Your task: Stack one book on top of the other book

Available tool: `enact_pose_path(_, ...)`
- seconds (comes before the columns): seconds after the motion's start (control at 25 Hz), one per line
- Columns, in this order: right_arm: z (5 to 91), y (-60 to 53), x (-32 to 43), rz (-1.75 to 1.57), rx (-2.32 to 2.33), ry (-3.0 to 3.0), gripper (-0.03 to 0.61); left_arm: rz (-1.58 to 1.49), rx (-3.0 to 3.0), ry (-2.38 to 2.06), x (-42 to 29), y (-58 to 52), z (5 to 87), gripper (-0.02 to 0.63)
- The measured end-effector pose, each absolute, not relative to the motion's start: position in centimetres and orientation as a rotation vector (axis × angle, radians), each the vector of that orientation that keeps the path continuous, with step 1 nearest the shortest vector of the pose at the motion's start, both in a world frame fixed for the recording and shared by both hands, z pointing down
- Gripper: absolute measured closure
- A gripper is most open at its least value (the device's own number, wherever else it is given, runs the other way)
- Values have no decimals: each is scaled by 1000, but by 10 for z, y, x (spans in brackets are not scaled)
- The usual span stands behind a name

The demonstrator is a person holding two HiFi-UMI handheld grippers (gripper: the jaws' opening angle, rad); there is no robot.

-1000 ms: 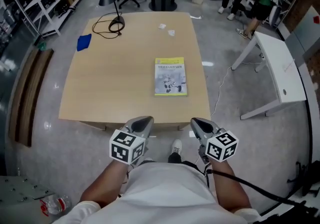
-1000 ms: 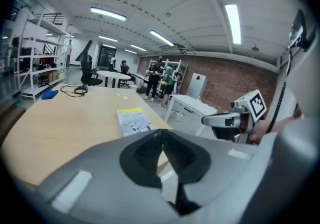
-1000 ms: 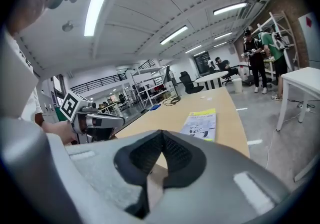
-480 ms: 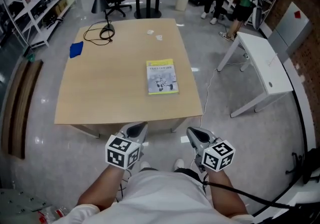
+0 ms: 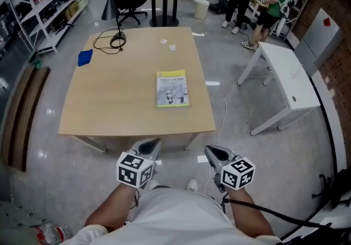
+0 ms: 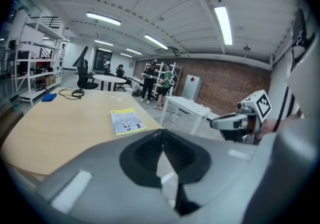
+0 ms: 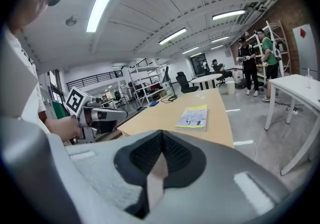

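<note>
Both tools hang low in the frame, short of the desk's (image 5: 109, 101) near edge: left tool (image 5: 151, 144) and right tool (image 5: 213, 152) are fully closed with nothing in them. Only one book (image 5: 173, 89) shows, lying flat just above frame centre, so I can't tell whether the stack is already made. It looks like a thin paperback with a yellow-bordered cover and a grey-blue picture.
</note>
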State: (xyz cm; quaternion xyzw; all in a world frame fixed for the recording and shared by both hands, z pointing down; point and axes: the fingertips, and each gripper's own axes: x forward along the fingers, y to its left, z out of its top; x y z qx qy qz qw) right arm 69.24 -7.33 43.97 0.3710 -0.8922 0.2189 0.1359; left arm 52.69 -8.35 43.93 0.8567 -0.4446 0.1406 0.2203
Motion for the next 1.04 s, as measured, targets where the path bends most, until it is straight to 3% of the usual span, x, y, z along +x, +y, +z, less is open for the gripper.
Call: enact_pose_path(1.04, 431, -93, 717, 603, 1099, -2597, 578, 454, 2379, -1294, 538, -100, 424, 607)
